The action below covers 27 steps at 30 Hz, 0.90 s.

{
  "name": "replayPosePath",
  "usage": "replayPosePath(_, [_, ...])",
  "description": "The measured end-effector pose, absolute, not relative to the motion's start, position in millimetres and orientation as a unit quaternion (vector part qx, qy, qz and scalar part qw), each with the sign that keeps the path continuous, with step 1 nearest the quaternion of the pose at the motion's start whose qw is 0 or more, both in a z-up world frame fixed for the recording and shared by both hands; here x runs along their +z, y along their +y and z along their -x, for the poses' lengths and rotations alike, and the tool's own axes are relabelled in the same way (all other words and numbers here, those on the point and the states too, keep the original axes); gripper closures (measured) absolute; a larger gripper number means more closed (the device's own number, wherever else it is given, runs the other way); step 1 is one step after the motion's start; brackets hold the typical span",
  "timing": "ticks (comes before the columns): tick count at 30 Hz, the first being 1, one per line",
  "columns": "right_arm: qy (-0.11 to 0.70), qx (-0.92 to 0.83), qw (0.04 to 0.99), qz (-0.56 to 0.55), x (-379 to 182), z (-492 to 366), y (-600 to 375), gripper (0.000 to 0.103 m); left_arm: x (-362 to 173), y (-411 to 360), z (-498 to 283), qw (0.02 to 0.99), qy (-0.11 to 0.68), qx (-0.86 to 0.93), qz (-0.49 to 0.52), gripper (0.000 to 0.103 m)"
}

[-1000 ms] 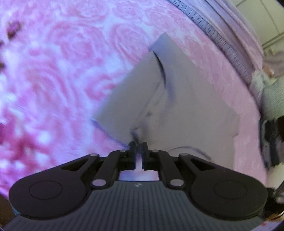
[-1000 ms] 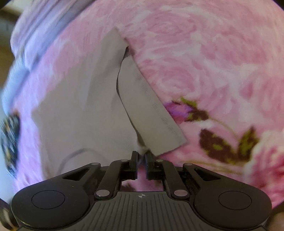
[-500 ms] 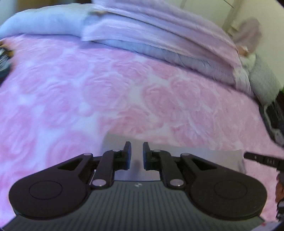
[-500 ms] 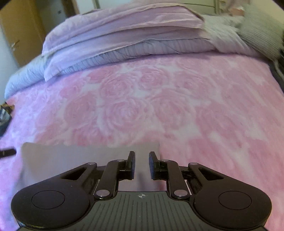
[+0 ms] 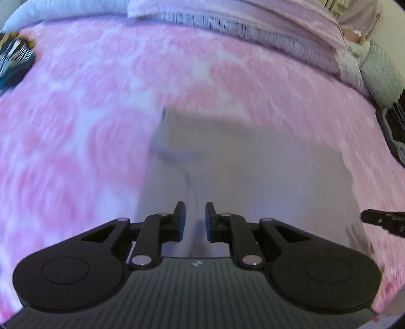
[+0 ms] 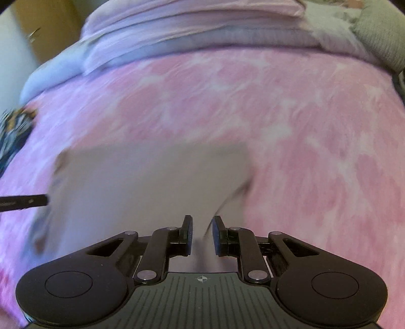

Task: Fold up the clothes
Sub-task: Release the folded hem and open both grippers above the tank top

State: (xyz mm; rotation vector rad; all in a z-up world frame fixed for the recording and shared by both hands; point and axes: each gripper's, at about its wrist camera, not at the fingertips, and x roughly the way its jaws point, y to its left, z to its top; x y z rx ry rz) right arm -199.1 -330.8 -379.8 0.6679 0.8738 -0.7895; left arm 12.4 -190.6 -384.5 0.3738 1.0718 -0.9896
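Note:
A grey garment (image 5: 253,164) lies folded in a rough rectangle on the pink rose-patterned blanket (image 5: 76,114). My left gripper (image 5: 194,220) hovers over its near left part, jaws a little apart with nothing pinched between them. In the right wrist view the same garment (image 6: 152,182) spreads to the left, and my right gripper (image 6: 202,235) stands over its near right part, also slightly open and empty. Each gripper's fingertip shows in the other's view: the right one (image 5: 379,220) and the left one (image 6: 25,201). Both pictures are blurred by motion.
A folded lilac and grey duvet (image 5: 253,22) lies along the far side of the bed. A dark patterned cloth (image 5: 12,58) sits at the left edge. A grey knitted cushion (image 5: 382,73) and a dark object (image 5: 395,126) are at the right. A wooden door (image 6: 48,25) stands far left.
Both grippers were shut on the garment's corners; they have let go and opened slightly. Both have rolled upright and drawn back, so more of the folded garment shows.

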Motion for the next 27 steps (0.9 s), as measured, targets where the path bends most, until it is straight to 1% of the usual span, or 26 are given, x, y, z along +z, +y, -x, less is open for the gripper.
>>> replayPosePath(2, [0.429, -0.355, 0.766, -0.319, -391, 199, -313, 0.09, -387, -175, 2, 0.726, 0.499, -0.439, -0.177, 0.092])
replayPosePath(4, [0.466, -0.353, 0.743, -0.327, -411, 196, -306, 0.09, -400, -170, 10, 0.722, 0.516, -0.417, -0.195, 0.092])
replayPosePath(5, [0.461, -0.355, 0.749, -0.318, -413, 196, -304, 0.09, -406, -169, 13, 0.725, 0.515, -0.409, -0.203, 0.092])
replayPosePath(9, [0.486, -0.343, 0.741, -0.311, -405, 185, -312, 0.089, -397, -182, 15, 0.725, 0.519, -0.391, -0.228, 0.091])
replayPosePath(11, [0.479, -0.35, 0.735, -0.328, -396, 191, -316, 0.087, -390, -188, 16, 0.72, 0.532, -0.374, -0.243, 0.089])
replayPosePath(12, [0.476, -0.352, 0.731, -0.338, -392, 192, -320, 0.082, -385, -192, 17, 0.719, 0.536, -0.363, -0.254, 0.088])
replayPosePath(13, [0.474, -0.356, 0.728, -0.344, -390, 195, -320, 0.071, -381, -192, 18, 0.717, 0.538, -0.36, -0.257, 0.083])
replayPosePath(14, [0.471, -0.362, 0.726, -0.346, -387, 195, -324, 0.064, -378, -190, 21, 0.715, 0.541, -0.358, -0.261, 0.079])
replayPosePath(15, [0.467, -0.367, 0.726, -0.347, -386, 194, -328, 0.056, -374, -192, 23, 0.713, 0.543, -0.354, -0.267, 0.078])
replayPosePath(16, [0.464, -0.371, 0.727, -0.345, -383, 194, -330, 0.054, -373, -193, 25, 0.712, 0.543, -0.353, -0.271, 0.078])
replayPosePath(27, [0.453, -0.378, 0.726, -0.352, -377, 203, -333, 0.053, -373, -200, 33, 0.702, 0.55, -0.351, -0.286, 0.078])
